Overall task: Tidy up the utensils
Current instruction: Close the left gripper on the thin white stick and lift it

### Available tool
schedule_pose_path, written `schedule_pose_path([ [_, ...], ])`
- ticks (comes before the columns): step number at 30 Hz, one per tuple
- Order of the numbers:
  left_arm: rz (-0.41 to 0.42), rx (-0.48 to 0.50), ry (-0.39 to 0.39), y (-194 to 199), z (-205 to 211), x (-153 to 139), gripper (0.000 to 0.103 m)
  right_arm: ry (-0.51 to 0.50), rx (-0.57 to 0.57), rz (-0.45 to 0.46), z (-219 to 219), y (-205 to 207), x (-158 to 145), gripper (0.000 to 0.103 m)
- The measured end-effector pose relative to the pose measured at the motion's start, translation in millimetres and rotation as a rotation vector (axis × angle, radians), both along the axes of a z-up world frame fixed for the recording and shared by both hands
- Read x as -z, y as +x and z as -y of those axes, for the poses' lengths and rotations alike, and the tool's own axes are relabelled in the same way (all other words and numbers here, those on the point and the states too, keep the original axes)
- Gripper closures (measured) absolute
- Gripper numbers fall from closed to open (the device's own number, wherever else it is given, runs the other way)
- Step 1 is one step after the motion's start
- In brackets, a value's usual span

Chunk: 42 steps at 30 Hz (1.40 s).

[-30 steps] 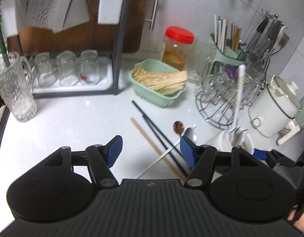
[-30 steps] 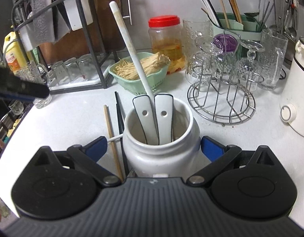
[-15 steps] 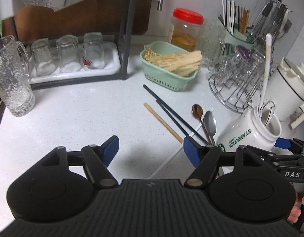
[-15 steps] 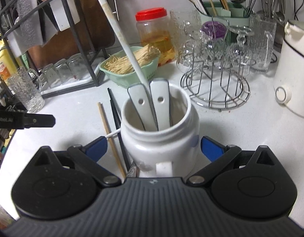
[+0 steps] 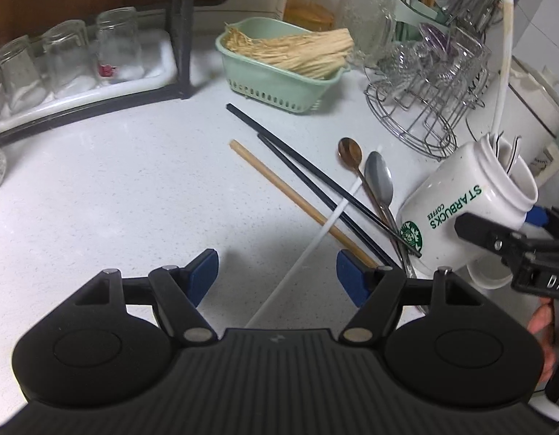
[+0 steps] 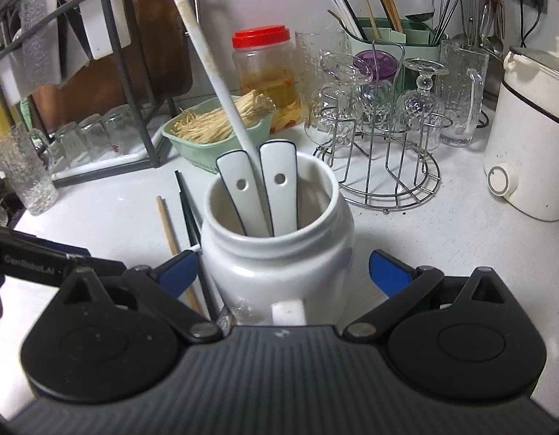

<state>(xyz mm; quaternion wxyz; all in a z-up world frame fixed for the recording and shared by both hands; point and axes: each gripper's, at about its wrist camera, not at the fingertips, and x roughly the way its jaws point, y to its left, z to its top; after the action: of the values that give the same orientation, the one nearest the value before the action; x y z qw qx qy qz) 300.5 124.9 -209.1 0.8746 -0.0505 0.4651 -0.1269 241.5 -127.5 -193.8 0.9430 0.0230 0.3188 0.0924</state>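
Note:
My left gripper [image 5: 277, 272] is open low over the white counter, and a white chopstick [image 5: 315, 239] runs between its blue pads untouched. Past it lie a wooden chopstick [image 5: 286, 192], two black chopsticks [image 5: 297, 159], a bronze spoon [image 5: 350, 150] and a silver spoon [image 5: 379, 177]. My right gripper [image 6: 283, 270] is shut on a white Starbucks mug [image 6: 275, 264], which the left wrist view shows tilted at the right [image 5: 460, 210]. Two white ceramic spoons [image 6: 279, 185] and a long white chopstick [image 6: 214, 72] stand in the mug.
A green basket of sticks [image 5: 279, 72] and a wire glass rack [image 5: 424, 108] stand behind the utensils. A dish rack with upturned glasses [image 5: 79, 54] is at the back left, a red-lidded jar [image 6: 264, 69] and green utensil holder [image 6: 381, 32] behind, a white cooker [image 6: 533, 145] right.
My left gripper has come down toward the counter, and the white chopstick now lies between its pads. The mug stays in the right gripper, which has barely moved.

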Motion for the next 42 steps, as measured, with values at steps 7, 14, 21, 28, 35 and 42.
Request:
schedule_pose_path([
  [7, -0.010, 0.101, 0.036, 7, 11, 11, 0.051, -0.001, -0.009, -0.011, -4, 6, 0, 0.012],
  [14, 0.004, 0.198, 0.109, 9, 24, 17, 0.068, -0.012, 0.000, -0.012, -5, 6, 1, 0.012],
  [21, 0.004, 0.249, 0.146, 11, 33, 17, 0.090, -0.018, -0.005, -0.006, -5, 6, 1, 0.012],
  [28, -0.009, 0.295, 0.203, 7, 44, 7, 0.097, -0.016, 0.000, -0.013, -6, 7, 1, 0.012],
  [35, 0.006, 0.249, 0.161, 2, 46, -28, 0.098, -0.024, -0.010, -0.017, -6, 9, 0, 0.012],
  [42, 0.035, 0.187, 0.163, -3, 53, -69, 0.098, -0.021, -0.031, -0.026, -4, 10, 0, 0.012],
])
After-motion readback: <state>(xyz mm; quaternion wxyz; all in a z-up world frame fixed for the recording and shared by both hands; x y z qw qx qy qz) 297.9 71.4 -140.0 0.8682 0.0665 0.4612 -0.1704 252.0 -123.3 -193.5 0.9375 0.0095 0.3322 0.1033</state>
